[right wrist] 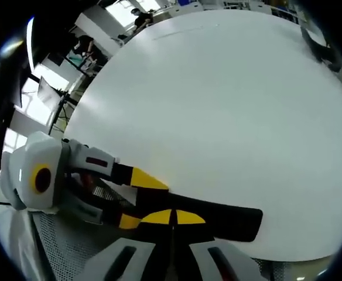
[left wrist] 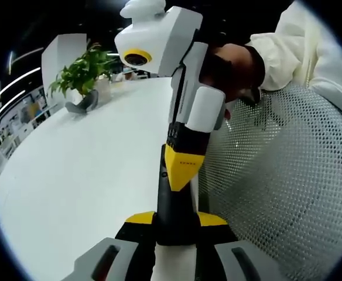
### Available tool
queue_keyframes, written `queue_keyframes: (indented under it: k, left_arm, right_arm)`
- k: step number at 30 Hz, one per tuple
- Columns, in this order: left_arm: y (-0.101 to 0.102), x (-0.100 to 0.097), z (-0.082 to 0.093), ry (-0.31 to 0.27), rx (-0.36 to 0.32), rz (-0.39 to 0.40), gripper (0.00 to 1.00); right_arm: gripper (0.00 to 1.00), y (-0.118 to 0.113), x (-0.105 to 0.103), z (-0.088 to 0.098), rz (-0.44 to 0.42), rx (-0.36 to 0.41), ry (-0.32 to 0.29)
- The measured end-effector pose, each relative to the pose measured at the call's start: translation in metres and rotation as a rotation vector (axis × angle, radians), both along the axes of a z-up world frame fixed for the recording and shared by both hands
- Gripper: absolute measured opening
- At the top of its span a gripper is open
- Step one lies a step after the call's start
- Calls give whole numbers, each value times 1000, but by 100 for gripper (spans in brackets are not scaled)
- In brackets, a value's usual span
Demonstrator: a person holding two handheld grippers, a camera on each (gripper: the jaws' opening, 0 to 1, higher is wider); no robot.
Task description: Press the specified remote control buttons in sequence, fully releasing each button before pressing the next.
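Black remote control (left wrist: pixel 172 193) sat clamped lengthwise between the yellow-tipped jaws of the left gripper (left wrist: pixel 175 219), jaws opened only as wide as the remote's body and pressed on both of its sides. It was held just over the near edge of the white table (left wrist: pixel 89 175), its far end reaching out above the tabletop. The right gripper (left wrist: pixel 184 167) came down from above the table edge, its two yellow tips closed into one point with nothing between them, and the point rested on the remote's top face. Which button lay under the point could not be told. A dark-gloved hand (left wrist: pixel 229 70) with a cream sleeve (left wrist: pixel 300 47) gripped the right gripper's handle, off the table's edge. In the right gripper view that gripper's own tips met together on the remote, with the left gripper entering from the side and straddling the remote. A white mesh seat (left wrist: pixel 288 175) stood beside the table's near edge, under the hand. A potted green plant (left wrist: pixel 83 73) stood at the table's far side, well apart from the remote. Beyond the table's far edge were bright windows and office furniture, too small to read.
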State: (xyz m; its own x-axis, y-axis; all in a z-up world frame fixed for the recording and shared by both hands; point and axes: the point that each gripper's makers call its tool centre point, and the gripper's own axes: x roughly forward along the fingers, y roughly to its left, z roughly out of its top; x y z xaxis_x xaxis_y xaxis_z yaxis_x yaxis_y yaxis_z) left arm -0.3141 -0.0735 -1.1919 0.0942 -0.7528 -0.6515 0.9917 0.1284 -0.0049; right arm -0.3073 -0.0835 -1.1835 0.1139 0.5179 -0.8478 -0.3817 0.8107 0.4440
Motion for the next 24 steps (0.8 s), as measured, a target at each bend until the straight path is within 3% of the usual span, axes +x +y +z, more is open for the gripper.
queue_keyframes:
  k: [5,24]
  left_arm:
    - [0,0,0,1,-1,0,25]
    - [0,0,-1,3,3,1,24]
  right_arm:
    - [0,-1,1,-2,-21,29,23]
    - [0,0,2,-3,-26,-4,11]
